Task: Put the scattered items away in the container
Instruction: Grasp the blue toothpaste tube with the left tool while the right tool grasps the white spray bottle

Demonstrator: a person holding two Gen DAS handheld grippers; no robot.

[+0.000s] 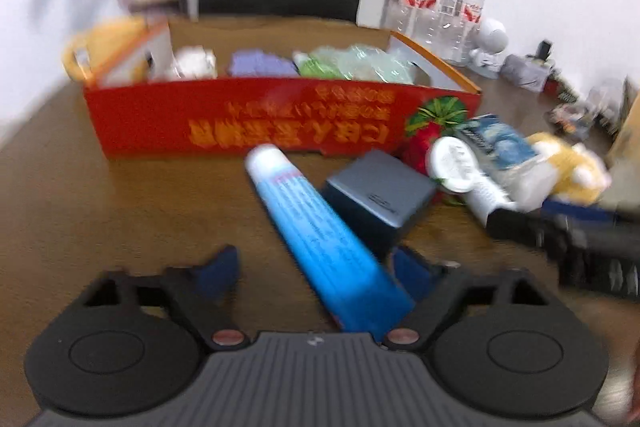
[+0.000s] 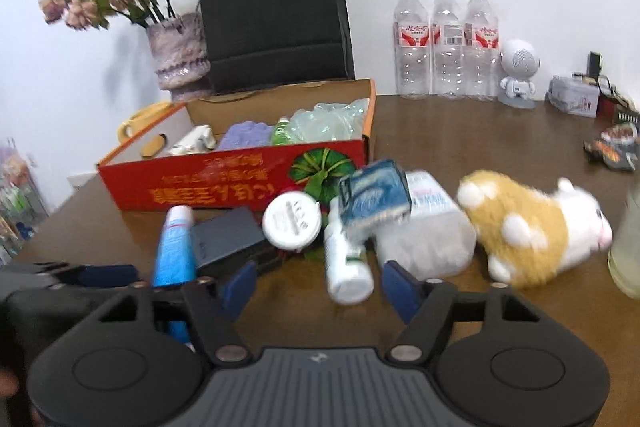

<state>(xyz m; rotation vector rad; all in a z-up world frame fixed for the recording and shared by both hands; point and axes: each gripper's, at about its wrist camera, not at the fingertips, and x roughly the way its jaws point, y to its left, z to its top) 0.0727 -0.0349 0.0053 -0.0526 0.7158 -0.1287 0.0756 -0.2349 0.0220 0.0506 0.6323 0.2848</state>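
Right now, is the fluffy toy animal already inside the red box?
No, the fluffy toy lies on the table, to the right of the red box.

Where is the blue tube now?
The blue tube lies on the table between the open left gripper's fingers, beside the grey box, in front of the red box.

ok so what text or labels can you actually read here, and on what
Nothing reads clearly enough to quote.
Red box: large orange characters, upside down and blurred.
Water bottles: red-and-white labels with a barcode, print too small.
Blue tube: lines of fine print, blurred.
White lid: faint marks, unreadable.
Grey box: small logo, unreadable.
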